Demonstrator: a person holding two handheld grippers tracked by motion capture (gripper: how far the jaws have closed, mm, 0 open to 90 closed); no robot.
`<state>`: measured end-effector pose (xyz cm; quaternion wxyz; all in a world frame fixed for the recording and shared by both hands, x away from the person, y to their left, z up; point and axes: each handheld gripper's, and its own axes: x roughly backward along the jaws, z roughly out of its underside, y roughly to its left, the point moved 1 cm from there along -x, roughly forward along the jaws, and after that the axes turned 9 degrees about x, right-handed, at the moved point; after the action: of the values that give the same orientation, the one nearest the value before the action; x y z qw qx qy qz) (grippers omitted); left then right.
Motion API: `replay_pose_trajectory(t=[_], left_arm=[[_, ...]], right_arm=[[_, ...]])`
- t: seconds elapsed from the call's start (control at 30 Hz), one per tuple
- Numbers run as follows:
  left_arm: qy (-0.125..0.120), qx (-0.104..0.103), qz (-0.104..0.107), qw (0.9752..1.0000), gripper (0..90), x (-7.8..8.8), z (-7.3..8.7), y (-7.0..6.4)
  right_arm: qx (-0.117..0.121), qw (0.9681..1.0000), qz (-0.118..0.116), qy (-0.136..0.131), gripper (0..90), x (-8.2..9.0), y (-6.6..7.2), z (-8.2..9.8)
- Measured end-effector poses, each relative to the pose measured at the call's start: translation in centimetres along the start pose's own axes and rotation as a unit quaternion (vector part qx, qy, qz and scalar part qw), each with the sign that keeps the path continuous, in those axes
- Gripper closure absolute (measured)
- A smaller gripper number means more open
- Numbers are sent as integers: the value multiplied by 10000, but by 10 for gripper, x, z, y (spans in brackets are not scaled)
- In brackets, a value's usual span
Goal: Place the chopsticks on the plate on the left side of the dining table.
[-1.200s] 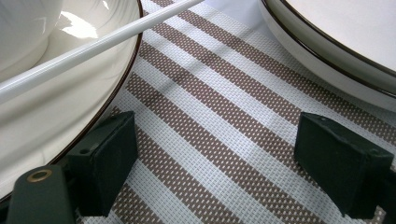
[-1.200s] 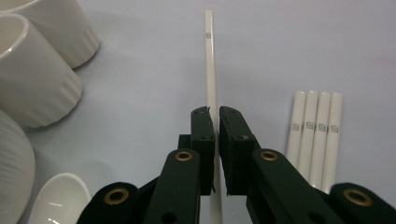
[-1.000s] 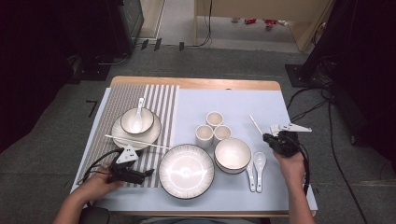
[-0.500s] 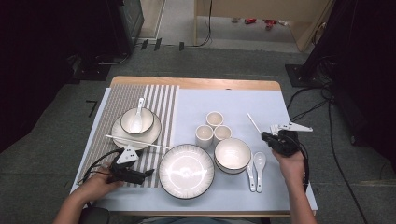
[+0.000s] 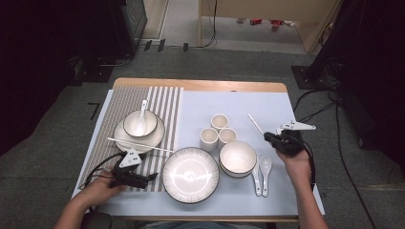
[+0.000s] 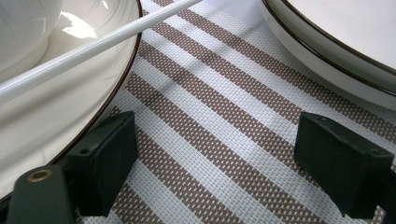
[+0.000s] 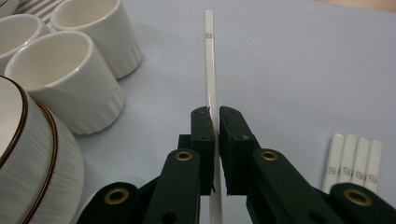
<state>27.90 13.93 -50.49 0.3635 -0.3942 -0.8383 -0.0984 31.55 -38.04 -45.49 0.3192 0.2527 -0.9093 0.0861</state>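
Right tongs (image 7: pixel 214 122) pinch a white chopstick (image 7: pixel 209 60) mid-length, so it should stay level (left tongs (image 6: pixel 224 163) gape, empty, over the striped mat (image 6: pixel 224 116)).

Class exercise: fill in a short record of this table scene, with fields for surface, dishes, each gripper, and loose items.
surface: table with a striped mat
dishes: plate, bowl, three cups
left gripper: open, over the mat
right gripper: shut on a white chopstick
loose items: two spoons; another chopstick across the far-left plate
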Motion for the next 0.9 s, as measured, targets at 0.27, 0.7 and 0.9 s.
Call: replay_pose_trajectory(t=[0.27,0.7,0.9], left_arm=[[-1,1,-1,10000,138,0,0,0],[0,-2,-1,10000,138,0,0,0],[0,-1,-2,10000,138,0,0,0]], right_arm=[[37,10000,-82,39,851,-3,-2,-5],[214,9995,-236,8,851,-6,2,-19],[294,9990,-329,-14,851,-6,4,-23]])
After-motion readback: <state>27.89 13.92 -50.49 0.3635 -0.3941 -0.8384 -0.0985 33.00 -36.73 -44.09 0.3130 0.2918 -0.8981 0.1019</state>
